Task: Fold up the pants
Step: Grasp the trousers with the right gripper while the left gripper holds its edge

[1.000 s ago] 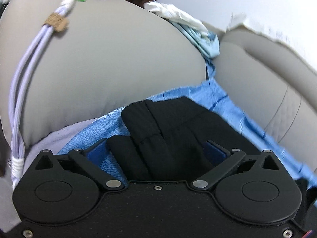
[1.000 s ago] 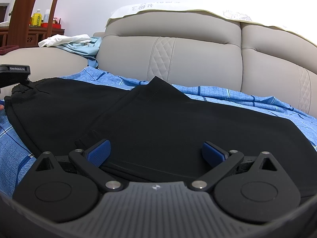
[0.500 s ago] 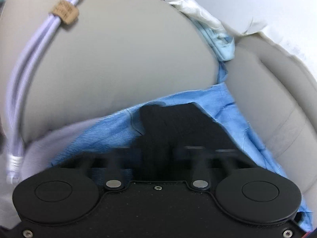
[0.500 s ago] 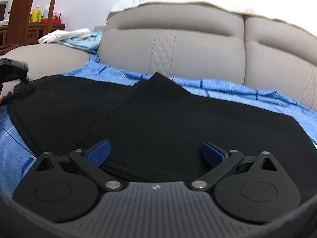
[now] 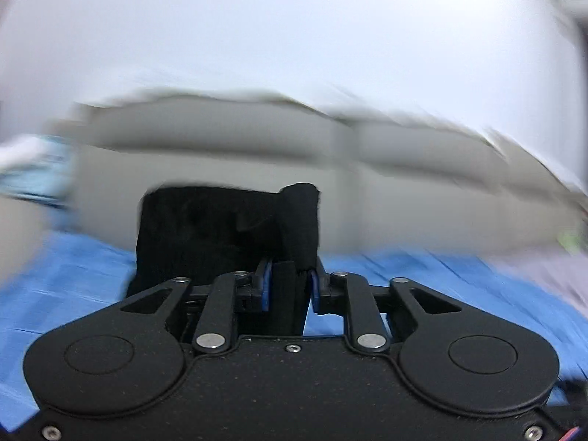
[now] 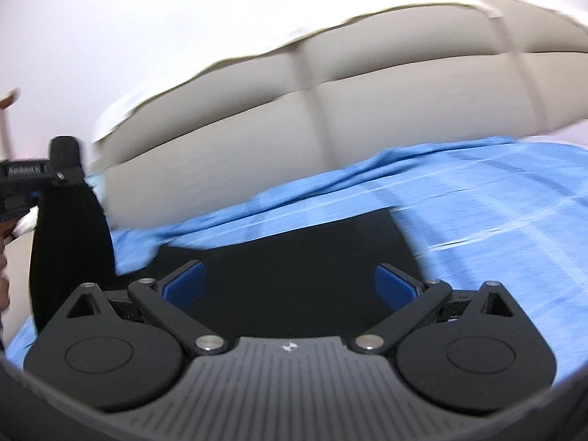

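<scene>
The black pants (image 5: 228,228) are pinched at one end in my left gripper (image 5: 287,286), which is shut on the cloth and holds it raised above the blue sheet. In the right wrist view the pants (image 6: 294,257) lie on the sheet between the blue pads of my open right gripper (image 6: 290,284). The left gripper (image 6: 33,183) shows at the far left there, with black cloth hanging from it. Both views are blurred by motion.
A blue striped sheet (image 6: 459,205) covers the seat of a grey sofa (image 6: 330,110). The sofa back (image 5: 257,147) runs behind the pants. A pale blue garment (image 5: 33,180) lies at the left.
My left gripper closed on the waist end of the pants and lifted it, swinging round to face the sofa back. The right gripper tilted and stayed open over the pants.
</scene>
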Tool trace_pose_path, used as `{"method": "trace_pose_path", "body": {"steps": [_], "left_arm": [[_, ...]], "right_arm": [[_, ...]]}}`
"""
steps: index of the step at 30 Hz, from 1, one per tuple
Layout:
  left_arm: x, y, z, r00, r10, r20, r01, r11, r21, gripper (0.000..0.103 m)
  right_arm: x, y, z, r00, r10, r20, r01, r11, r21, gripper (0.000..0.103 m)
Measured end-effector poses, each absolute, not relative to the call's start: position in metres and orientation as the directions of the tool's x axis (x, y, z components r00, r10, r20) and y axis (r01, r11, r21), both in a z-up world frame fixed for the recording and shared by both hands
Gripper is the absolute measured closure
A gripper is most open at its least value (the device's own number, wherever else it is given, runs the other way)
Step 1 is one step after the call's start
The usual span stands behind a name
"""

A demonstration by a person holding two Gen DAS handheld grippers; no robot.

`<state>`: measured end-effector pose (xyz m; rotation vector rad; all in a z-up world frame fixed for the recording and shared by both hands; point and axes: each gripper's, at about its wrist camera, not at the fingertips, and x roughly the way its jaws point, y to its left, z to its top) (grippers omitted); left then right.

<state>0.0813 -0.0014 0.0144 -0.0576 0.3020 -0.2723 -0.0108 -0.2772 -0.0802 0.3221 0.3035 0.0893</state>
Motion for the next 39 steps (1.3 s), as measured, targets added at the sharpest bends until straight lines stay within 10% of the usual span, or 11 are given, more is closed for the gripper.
{"method": "trace_pose_path", "body": {"steps": [3,8,14,19,24,27,31,39], "left_arm": [[0.095,-0.07,-0.02,0.783,-0.402,-0.476,0.435,0.899,-0.043,0.055],[0.047,-0.098,-0.049,0.778,-0.41,-0.476,0.506,0.858,0.088,0.028],[0.002,-0.046,-0.037,0.818,-0.399,-0.413,0.441,0.897,0.007,0.03],[0.023,0.009,-0.048,0.868,-0.156,-0.471,0.141,0.988,-0.067,0.065],[0.032,0.031,-0.086,0.849,0.014,-0.529,-0.009,1.0,0.013,0.065],[0.029,0.028,-0.088,0.852,-0.001,-0.524,-0.006,1.0,-0.012,0.065],[0.03,0.024,-0.083,0.841,-0.03,-0.54,0.009,0.999,-0.042,0.065],[0.016,-0.002,-0.074,0.84,-0.125,-0.528,0.121,0.992,-0.043,0.065]], "right_arm": [[-0.018,-0.307,-0.085,0.954,0.046,-0.297,0.059,0.941,0.334,0.0],[-0.034,-0.333,-0.098,0.943,-0.031,-0.33,0.144,0.935,0.323,0.0],[-0.033,-0.318,-0.111,0.939,0.039,-0.342,0.088,0.933,0.349,0.0],[-0.016,-0.272,-0.115,0.924,0.154,-0.35,-0.038,0.948,0.316,0.0],[0.021,-0.239,-0.119,0.907,0.15,-0.394,-0.042,0.962,0.269,0.0],[0.044,-0.233,-0.124,0.906,0.145,-0.398,-0.03,0.959,0.28,0.011],[0.049,-0.227,-0.12,0.912,0.147,-0.383,-0.034,0.957,0.287,0.056],[0.001,-0.235,-0.1,0.957,-0.031,-0.289,0.064,0.992,0.104,0.079]]}}
